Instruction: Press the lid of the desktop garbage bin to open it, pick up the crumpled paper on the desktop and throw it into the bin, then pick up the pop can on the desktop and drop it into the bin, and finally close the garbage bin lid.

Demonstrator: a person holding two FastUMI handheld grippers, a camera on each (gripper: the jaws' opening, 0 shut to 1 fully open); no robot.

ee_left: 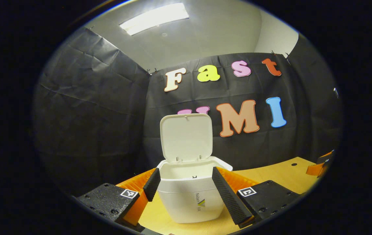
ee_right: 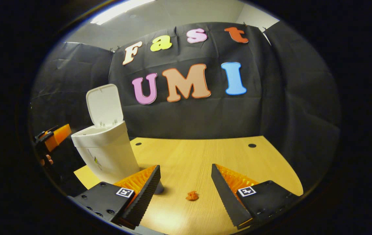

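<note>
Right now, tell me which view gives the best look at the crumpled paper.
The right gripper view: the small orange crumpled paper lies unobstructed on the wooden desktop, between the open right gripper fingers. In the left gripper view I cannot make it out; the open white garbage bin stands there.

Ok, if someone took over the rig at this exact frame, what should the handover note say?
Left gripper: open, empty, facing the bin.
Right gripper: open, empty, low over the table, with the crumpled paper on the table between its fingers, not gripped.
Bin lid stands upright, open.
Pop can: something stands behind the right gripper's near finger, too hidden to tell.
Done: lid opened.
Left: bin the paper, bin the can, close the lid.
</note>
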